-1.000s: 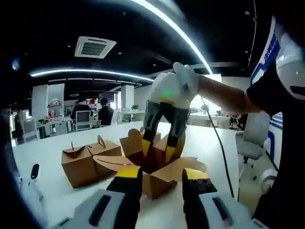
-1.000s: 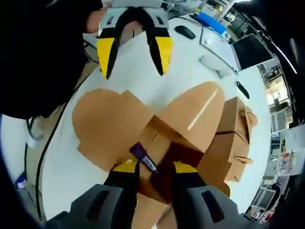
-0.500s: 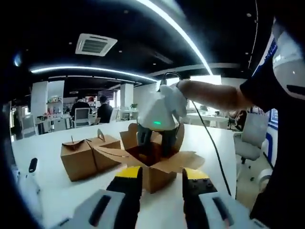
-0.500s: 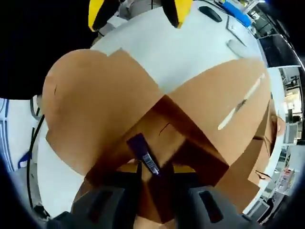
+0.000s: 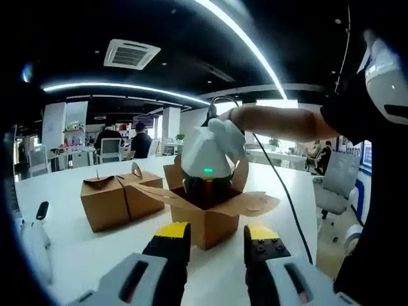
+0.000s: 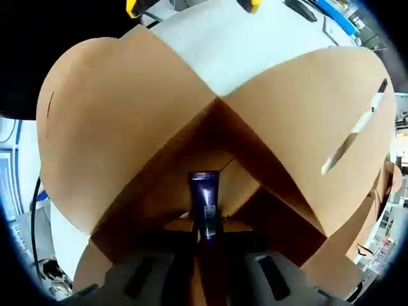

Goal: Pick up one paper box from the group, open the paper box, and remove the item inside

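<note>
With flaps splayed, the box (image 5: 207, 220) sits open and the right gripper (image 6: 205, 233) pinches the tube (image 6: 204, 203) inside. Looks light, soft — grip mid-body. Left gripper (image 5: 217, 237) hangs apart, empty.

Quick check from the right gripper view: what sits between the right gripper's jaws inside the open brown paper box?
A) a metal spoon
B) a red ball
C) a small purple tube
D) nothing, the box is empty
C: in the right gripper view a small purple tube stands between the jaws of the right gripper, down inside the open brown paper box with its flaps spread wide.
</note>
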